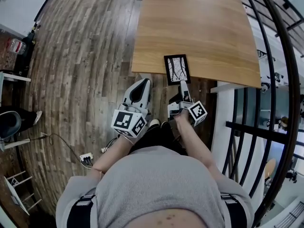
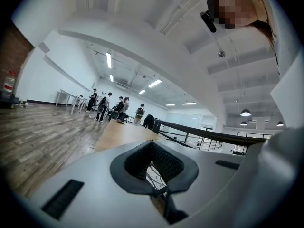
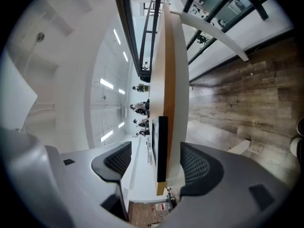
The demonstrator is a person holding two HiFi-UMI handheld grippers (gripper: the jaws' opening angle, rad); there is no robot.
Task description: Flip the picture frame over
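A black picture frame [image 1: 176, 69] holding a print of bare branches lies picture-side up at the near edge of the wooden table [image 1: 199, 27]. My right gripper [image 1: 183, 84] is at that edge, rolled onto its side. In the right gripper view the frame [image 3: 162, 141] and the table's edge [image 3: 172, 80] stand between its jaws; the right gripper [image 3: 156, 151] is open and its pads are clear of both. My left gripper [image 1: 144, 83] hangs in front of the table over the floor. In the left gripper view the left gripper [image 2: 152, 144] is shut, with nothing held.
A black metal railing [image 1: 266, 103] runs along the right of the table. Wooden floor [image 1: 80, 56] lies to the left, with a cable and socket block [image 1: 86, 159] on it. Several people [image 2: 107, 106] stand far off across the room.
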